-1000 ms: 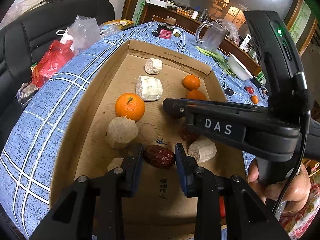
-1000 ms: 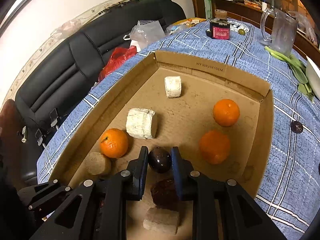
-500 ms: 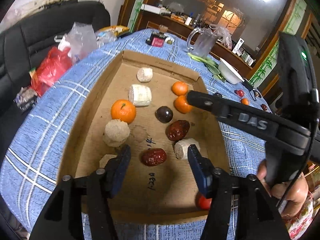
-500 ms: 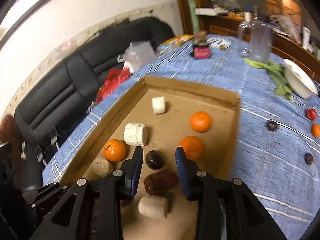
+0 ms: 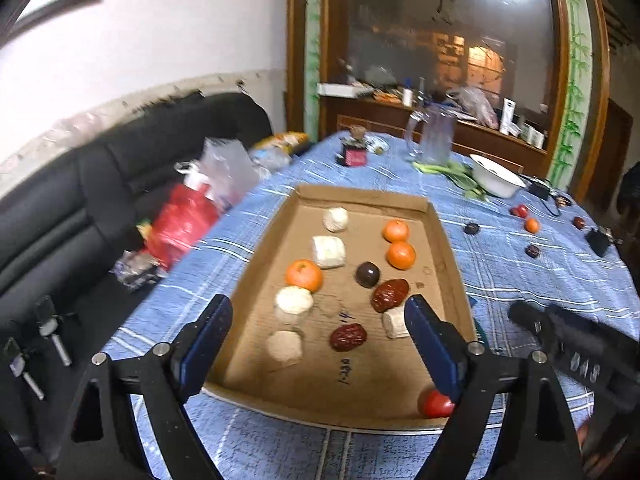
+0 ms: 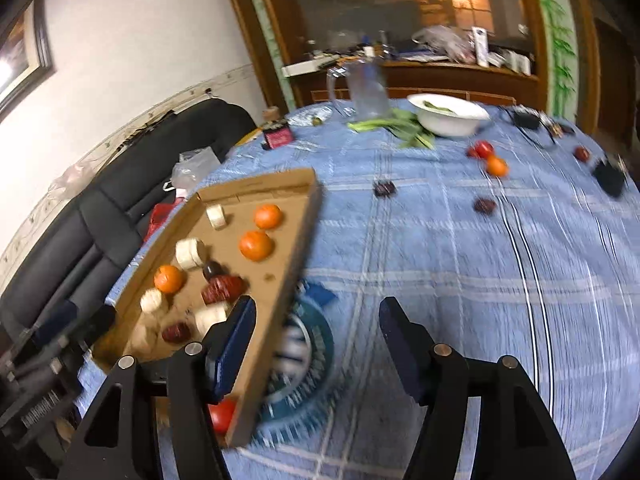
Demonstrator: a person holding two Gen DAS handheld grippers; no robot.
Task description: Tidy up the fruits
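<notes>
Cardboard tray (image 5: 448, 248) holds oranges, dates, pale chunks — partly filled. Stray fruits (image 6: 495, 166) remain on table (image 6: 440, 260) beyond tray. Left gripper (image 5: 316, 344), right gripper (image 6: 316, 344) — fingers just opening, nothing between.

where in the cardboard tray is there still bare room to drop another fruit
Bare floor in the shallow brown cardboard tray: the near strip between the wrinkled red date and the red tomato in the near corner, and the far middle between the pale cylinder chunk and the two oranges. The tray's centre is crowded.
</notes>
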